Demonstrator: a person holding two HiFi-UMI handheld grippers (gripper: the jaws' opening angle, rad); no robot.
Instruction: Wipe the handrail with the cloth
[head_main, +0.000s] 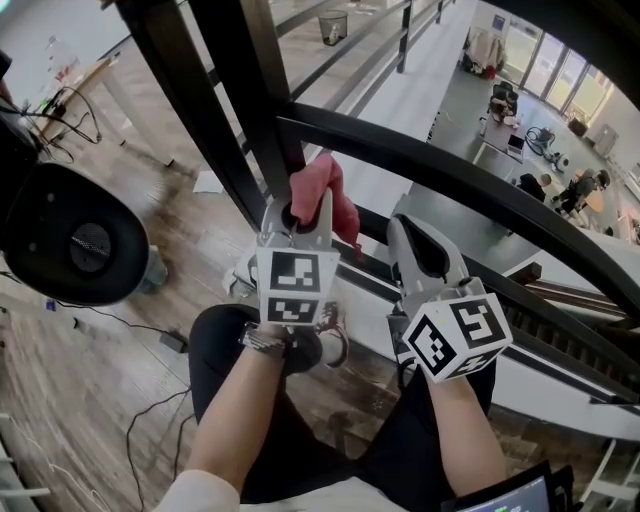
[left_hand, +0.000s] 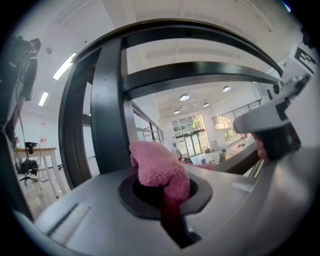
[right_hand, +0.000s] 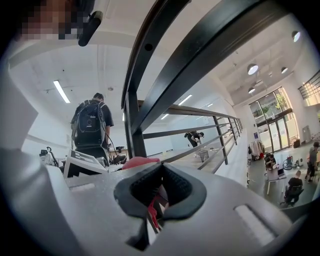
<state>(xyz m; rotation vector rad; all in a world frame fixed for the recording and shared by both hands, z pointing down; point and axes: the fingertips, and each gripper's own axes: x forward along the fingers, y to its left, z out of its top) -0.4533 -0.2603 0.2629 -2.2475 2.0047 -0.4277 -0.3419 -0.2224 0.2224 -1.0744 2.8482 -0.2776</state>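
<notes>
A pink cloth (head_main: 323, 192) sticks up from my left gripper (head_main: 300, 222), which is shut on it just below the black handrail (head_main: 470, 170) and beside a black upright post (head_main: 215, 120). In the left gripper view the cloth (left_hand: 159, 169) bulges out of the closed jaws, with the rail bars (left_hand: 200, 70) arching overhead. My right gripper (head_main: 420, 248) hangs to the right of the left one, under the rail, shut and holding nothing. The right gripper view shows its pads (right_hand: 172, 202) pressed together, the cloth (right_hand: 140, 161) peeking up to the left, and the handrail (right_hand: 200, 55) rising above.
A round black device (head_main: 75, 235) stands at the left on the wooden floor, with cables (head_main: 140, 330) trailing near my legs and shoes (head_main: 335, 335). A person with a backpack (right_hand: 91, 125) stands beyond the railing. Past the rail, a lower floor holds desks and people (head_main: 545, 185).
</notes>
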